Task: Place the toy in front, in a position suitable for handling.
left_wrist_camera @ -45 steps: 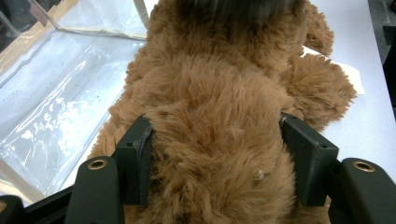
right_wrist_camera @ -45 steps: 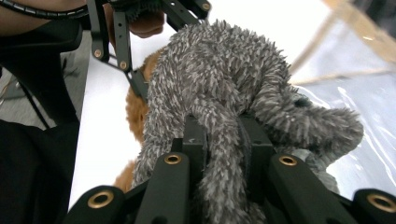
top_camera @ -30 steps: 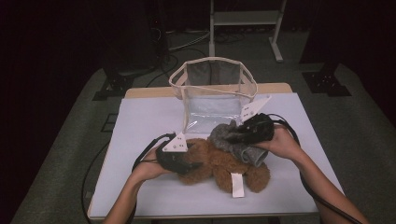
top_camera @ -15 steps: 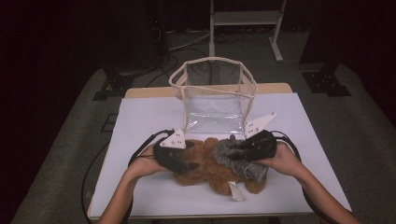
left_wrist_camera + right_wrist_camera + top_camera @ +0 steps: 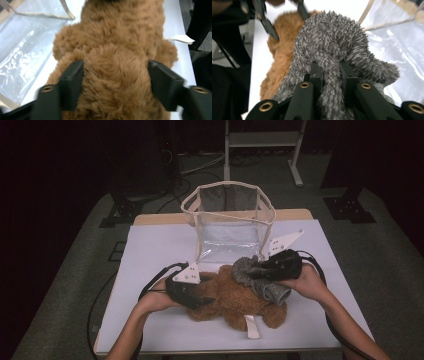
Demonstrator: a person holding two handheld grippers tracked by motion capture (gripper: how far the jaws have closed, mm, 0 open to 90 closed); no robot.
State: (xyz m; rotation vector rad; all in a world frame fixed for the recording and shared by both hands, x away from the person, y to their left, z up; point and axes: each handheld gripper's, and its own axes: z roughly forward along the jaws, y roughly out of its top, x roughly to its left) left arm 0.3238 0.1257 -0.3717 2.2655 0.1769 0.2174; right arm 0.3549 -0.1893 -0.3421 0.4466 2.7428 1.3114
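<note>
Brown plush bear on white table, left gripper fingers straddling it, right gripper fingers clamping grey plush, dark room.

- A brown plush teddy bear with shaggy fur lies flat on the white tabletop, just in front of the clear bag, a white fabric label sticking out at its near edge.
- A grey, bristly-furred soft toy lies across the bear's right part, touching it, one narrow limb hanging toward the near side.
</note>
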